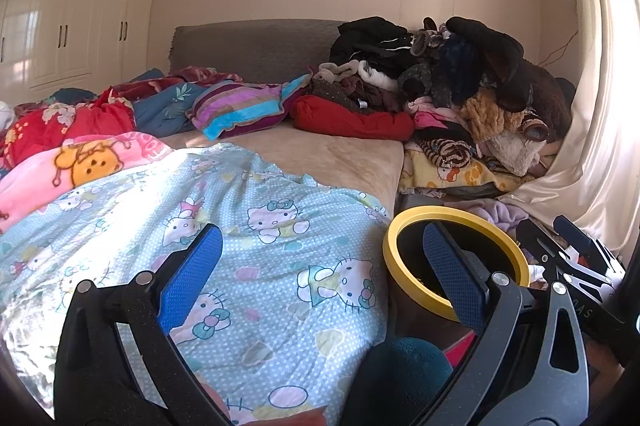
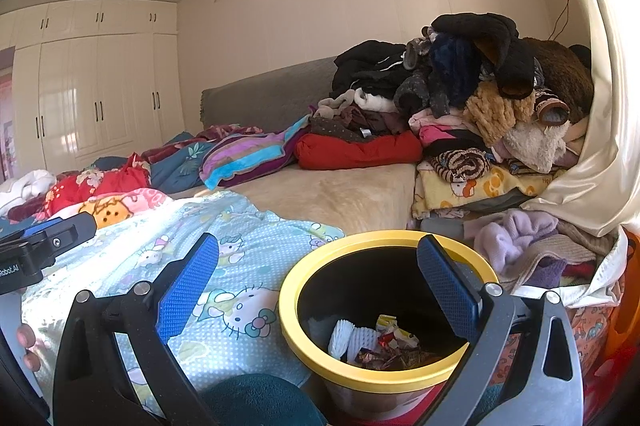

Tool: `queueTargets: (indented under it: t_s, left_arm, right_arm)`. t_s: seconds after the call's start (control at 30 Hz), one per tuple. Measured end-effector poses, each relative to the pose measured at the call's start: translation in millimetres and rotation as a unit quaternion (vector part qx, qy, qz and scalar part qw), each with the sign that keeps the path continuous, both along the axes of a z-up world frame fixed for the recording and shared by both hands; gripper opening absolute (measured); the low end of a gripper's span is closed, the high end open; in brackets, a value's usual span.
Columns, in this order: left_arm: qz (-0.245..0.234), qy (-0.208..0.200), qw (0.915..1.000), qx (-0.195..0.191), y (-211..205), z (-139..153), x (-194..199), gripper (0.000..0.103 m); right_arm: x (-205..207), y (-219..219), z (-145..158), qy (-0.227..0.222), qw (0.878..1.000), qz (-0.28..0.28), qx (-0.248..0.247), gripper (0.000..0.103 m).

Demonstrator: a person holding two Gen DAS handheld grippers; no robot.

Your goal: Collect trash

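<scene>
A bin with a yellow rim (image 2: 384,306) stands beside the bed's right edge; wrappers and white paper cups (image 2: 372,342) lie in its bottom. My right gripper (image 2: 320,290) hovers just above and in front of it, open and holding nothing, with its right finger (image 2: 448,290) over the bin's mouth. My left gripper (image 1: 320,282) is open and holds nothing, above the blue cartoon-cat quilt (image 1: 248,226); its right finger (image 1: 452,274) overlaps the bin (image 1: 456,258). The right gripper's body (image 1: 576,266) shows at the right of the left wrist view.
A bed with a beige sheet (image 2: 340,193) carries quilts, a striped pillow (image 2: 248,153) and a red cushion (image 2: 360,149). A tall clothes pile (image 2: 480,97) sits at the right against a cream curtain (image 2: 600,145). White wardrobes (image 2: 92,97) line the far left wall.
</scene>
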State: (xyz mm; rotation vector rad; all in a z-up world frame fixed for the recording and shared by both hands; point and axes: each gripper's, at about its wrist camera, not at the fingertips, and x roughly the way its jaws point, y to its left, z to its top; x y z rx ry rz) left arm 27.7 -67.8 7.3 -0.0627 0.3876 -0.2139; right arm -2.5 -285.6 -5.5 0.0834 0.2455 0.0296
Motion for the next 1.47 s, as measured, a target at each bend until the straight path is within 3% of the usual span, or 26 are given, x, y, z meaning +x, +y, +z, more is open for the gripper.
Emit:
queueTargets:
  t_s: [0.9, 1.0, 1.13, 1.2, 1.27, 1.3, 1.4, 1.47]
  left_arm:
    - [0.012, 0.008, 0.9999, 0.002, -2, -1, 0, 0.092]
    - [0.035, 0.03, 0.9988, -0.013, 10, -4, 8, 0.092]
    - [0.101, 0.058, 0.992, -0.049, 60, -6, 18, 0.092]
    - [0.157, 0.07, 0.9838, -0.052, 98, -10, 19, 0.092]
    - [0.241, 0.09, 0.9652, -0.05, 152, -18, 18, 0.092]
    - [0.294, 0.107, 0.9489, -0.043, 186, -25, 15, 0.092]
    - [0.393, 0.129, 0.9098, -0.032, 263, -45, 3, 0.092]
    - [0.451, 0.171, 0.8759, -0.017, 317, -70, 0, 0.092]
  right_arm:
    - [1, -2, 0, -0.002, 1.0, 0.001, -0.005, 0.097]
    - [10, 5, 6, 0.003, 1.0, 0.017, -0.006, 0.097]
    - [32, 44, 19, 0.014, 0.997, 0.082, -0.003, 0.097]
    - [49, 85, 20, 0.044, 0.99, 0.133, 0.0, 0.097]
    - [67, 136, 14, 0.087, 0.976, 0.201, 0.0, 0.097]
    - [76, 173, 7, 0.112, 0.962, 0.247, -0.005, 0.097]
    - [87, 266, -23, 0.175, 0.924, 0.337, -0.053, 0.097]
    - [87, 336, -54, 0.218, 0.89, 0.388, -0.101, 0.097]
